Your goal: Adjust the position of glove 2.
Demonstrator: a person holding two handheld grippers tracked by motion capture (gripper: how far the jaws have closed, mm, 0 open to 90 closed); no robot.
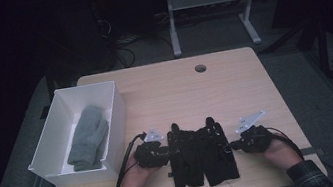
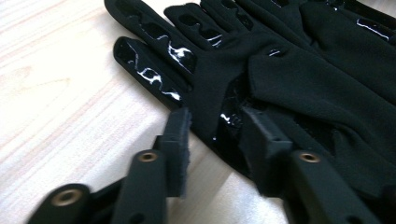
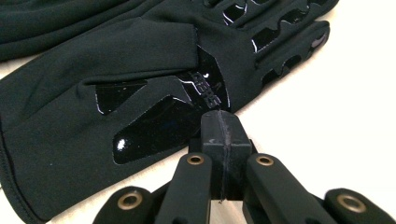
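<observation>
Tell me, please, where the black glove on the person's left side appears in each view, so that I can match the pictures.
High view: the left black glove lies at bottom centre, beside the left gripper.
Left gripper view: it runs from top centre to the right, its edge between the open jaws.
Right gripper view: I cannot tell which glove this is.
Shared landmark: the light wooden table.

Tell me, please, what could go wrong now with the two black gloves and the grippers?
1. The left gripper straddles only the edge of the left black glove; a thin pinch may slip when lifted.
2. The right gripper is shut beside the right black glove, holding nothing, so that glove may stay behind or drag.
</observation>
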